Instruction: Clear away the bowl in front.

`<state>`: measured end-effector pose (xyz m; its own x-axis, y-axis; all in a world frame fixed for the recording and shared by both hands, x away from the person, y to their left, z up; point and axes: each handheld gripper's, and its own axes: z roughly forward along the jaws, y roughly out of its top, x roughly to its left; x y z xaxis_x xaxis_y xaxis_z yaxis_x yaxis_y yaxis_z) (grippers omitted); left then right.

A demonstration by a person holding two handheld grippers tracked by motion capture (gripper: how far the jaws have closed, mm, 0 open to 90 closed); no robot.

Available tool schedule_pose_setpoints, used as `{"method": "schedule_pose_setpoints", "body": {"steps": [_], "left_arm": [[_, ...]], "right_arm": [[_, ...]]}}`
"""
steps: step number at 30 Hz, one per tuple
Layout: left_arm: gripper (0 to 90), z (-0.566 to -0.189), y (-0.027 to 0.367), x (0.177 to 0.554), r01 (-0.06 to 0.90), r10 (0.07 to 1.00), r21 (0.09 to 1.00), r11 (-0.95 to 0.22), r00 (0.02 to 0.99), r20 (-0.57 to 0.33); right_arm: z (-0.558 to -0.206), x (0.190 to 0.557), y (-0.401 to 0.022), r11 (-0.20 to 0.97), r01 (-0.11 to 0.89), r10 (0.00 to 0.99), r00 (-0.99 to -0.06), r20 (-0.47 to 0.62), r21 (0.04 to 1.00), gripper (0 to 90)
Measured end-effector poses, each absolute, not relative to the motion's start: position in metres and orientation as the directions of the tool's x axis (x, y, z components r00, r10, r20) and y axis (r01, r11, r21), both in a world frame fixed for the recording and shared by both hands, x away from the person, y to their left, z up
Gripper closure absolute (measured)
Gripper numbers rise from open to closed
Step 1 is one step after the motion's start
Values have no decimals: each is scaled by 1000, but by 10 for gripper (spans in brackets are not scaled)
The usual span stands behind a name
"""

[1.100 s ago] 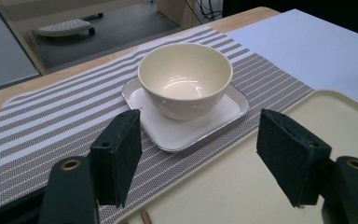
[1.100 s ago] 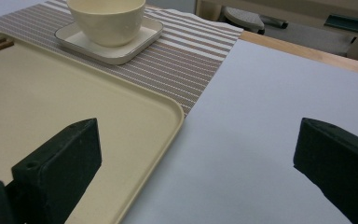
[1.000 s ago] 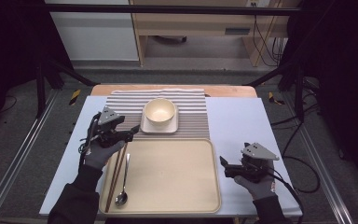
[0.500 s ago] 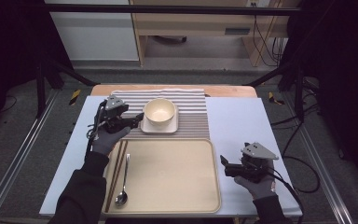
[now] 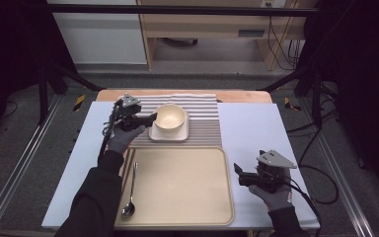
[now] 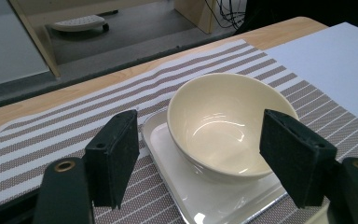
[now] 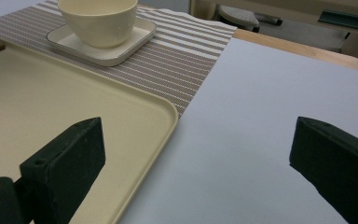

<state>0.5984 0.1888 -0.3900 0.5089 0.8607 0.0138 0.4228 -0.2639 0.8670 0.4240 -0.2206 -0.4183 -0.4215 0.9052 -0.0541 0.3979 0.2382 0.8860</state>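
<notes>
A cream bowl (image 5: pixel 170 117) (image 6: pixel 228 122) (image 7: pixel 98 21) stands on a small square white plate (image 5: pixel 169 133) (image 6: pixel 205 198) (image 7: pixel 135 37) on a striped placemat (image 5: pixel 202 118). My left gripper (image 5: pixel 149 118) (image 6: pixel 205 163) is open just left of the bowl, jaws spread either side of it without touching. My right gripper (image 5: pixel 237 174) (image 7: pixel 196 172) is open low over the white table, just right of the beige tray (image 5: pixel 177 182) (image 7: pixel 37 112), nothing between its jaws.
A spoon (image 5: pixel 130 197) and brown chopsticks (image 5: pixel 127 163) lie along the tray's left side. The white table top (image 5: pixel 256 128) is bare to the right. A wooden edge (image 5: pixel 242 96) runs behind the placemat, with floor and frame legs beyond.
My left gripper has moved forward and to the right, from beside the tray's left edge up to the bowl. The right gripper has stayed in place.
</notes>
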Motion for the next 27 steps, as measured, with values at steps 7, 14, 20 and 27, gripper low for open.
{"method": "schedule_pose_setpoints", "body": {"steps": [7, 14, 20, 27], "left_arm": [[288, -407, 181, 622, 472, 872, 830, -296, 488, 33], [317, -422, 180, 634, 495, 883, 817, -296, 468, 37], [360, -438, 175, 643, 519, 883, 807, -283, 470, 7], [429, -447, 171, 647, 552, 885, 784, -285, 465, -5]], "right_arm": [[-419, 425, -221, 237, 399, 906, -420, -53, 886, 37], [-419, 425, -221, 241, 402, 906, -420, -56, 884, 37], [-421, 426, -222, 235, 410, 908, -416, -49, 881, 37], [-421, 427, -223, 236, 410, 908, -416, -49, 881, 37]]}}
